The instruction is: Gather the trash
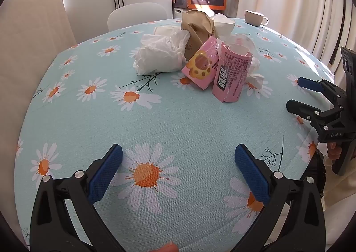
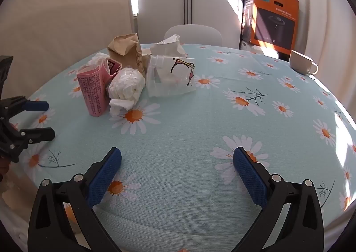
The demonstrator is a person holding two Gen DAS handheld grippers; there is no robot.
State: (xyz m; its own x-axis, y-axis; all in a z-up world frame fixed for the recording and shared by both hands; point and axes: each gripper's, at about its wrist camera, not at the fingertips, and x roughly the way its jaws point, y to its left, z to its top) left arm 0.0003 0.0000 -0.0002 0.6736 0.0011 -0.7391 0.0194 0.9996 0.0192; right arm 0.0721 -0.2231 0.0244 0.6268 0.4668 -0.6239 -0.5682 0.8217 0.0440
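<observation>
Both tools stand with their jaws spread wide and nothing between them: the left gripper hangs over bare cloth near the table's edge, its blue pads above a printed daisy; the right gripper hangs likewise over the cloth, and each shows at the side of the other's view, jaws apart, well short of the trash. By size, then: the round table under a pale blue daisy-print cloth fills both views; behind it stand a white chair and, against the wall, an orange appliance box; the trash sits in a cluster toward the far side of the table, left of centre in the right wrist view; at its back a crumpled brown paper bag stands upright, with a white paper bag beside it; a clear plastic bag with a drawn figure lies on the cloth in front of these; a heap of white tissue lies just beside the brown bag; two pink wrappers lean together at the front; a smaller crumpled tissue touches the nearer wrapper; a white cup stands well apart near the far right rim.
</observation>
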